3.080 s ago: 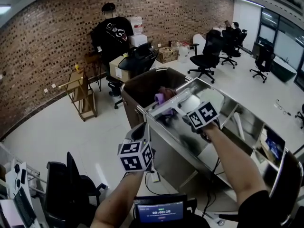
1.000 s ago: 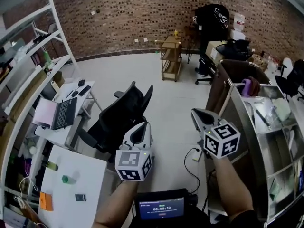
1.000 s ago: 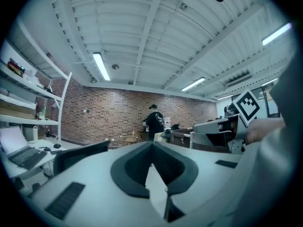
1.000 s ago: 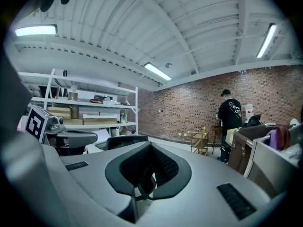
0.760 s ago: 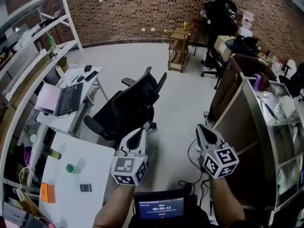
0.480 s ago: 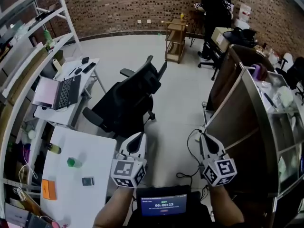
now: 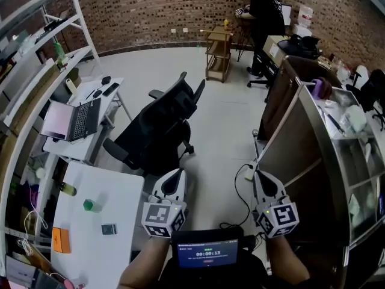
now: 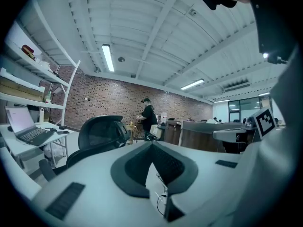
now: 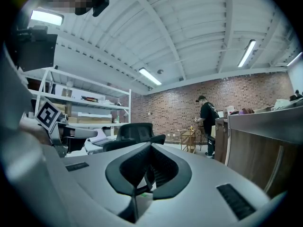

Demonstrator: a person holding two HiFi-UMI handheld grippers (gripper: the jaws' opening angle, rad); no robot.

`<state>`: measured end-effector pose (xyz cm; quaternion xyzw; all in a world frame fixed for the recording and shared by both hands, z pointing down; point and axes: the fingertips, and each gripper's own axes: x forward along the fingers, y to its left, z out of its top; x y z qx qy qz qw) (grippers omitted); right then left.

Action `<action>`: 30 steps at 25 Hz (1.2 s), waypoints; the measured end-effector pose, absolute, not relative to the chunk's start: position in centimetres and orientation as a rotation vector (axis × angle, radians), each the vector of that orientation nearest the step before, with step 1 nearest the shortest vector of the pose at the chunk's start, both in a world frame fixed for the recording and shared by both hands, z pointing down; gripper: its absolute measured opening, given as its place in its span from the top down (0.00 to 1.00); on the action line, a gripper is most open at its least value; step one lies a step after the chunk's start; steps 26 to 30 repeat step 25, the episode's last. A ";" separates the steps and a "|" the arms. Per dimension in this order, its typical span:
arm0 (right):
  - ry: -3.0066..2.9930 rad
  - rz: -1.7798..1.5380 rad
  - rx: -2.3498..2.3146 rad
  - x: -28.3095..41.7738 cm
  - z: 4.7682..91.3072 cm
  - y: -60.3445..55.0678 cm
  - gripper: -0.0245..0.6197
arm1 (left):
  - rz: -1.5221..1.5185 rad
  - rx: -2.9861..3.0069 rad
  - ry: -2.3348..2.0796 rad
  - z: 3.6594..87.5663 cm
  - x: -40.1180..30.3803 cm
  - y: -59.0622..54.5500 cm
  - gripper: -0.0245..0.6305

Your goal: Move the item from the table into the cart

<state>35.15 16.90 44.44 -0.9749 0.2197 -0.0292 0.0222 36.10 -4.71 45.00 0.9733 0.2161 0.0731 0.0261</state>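
**A:** Which step is this?

**B:** The fetch, I'd judge, and not yet begun in earnest. The left gripper [image 7: 178,173] and the right gripper [image 7: 258,176] both have their jaws pressed together with nothing between them. Both hang on the near side of the black office chair [image 7: 159,125].

**A:** And the item?

**B:** On the white table [image 7: 117,188], left of the chair and nearer than it. A small green item [image 7: 89,205] sits there, with a dark little box [image 7: 109,229] and an orange card [image 7: 59,239]. Which one the task means I cannot tell; the green one is my guess.

**A:** Next move?

**B:** Swing left from the chair over the table, spread one pair of jaws, and come down on the item. The steel cart [image 7: 287,155] waits right of the chair.

**A:** The room?

**B:** There's a pale floor [image 7: 222,131] and a brick wall [image 7: 156,5] beyond the chair. A laptop [image 7: 75,118] lies left of the chair, and a person in black [image 7: 264,8] stands far behind it.
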 end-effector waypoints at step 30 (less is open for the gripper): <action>0.690 -0.116 -3.012 35.3 44.6 18.7 0.95 | 0.249 3.008 0.699 44.9 36.8 -1.7 0.94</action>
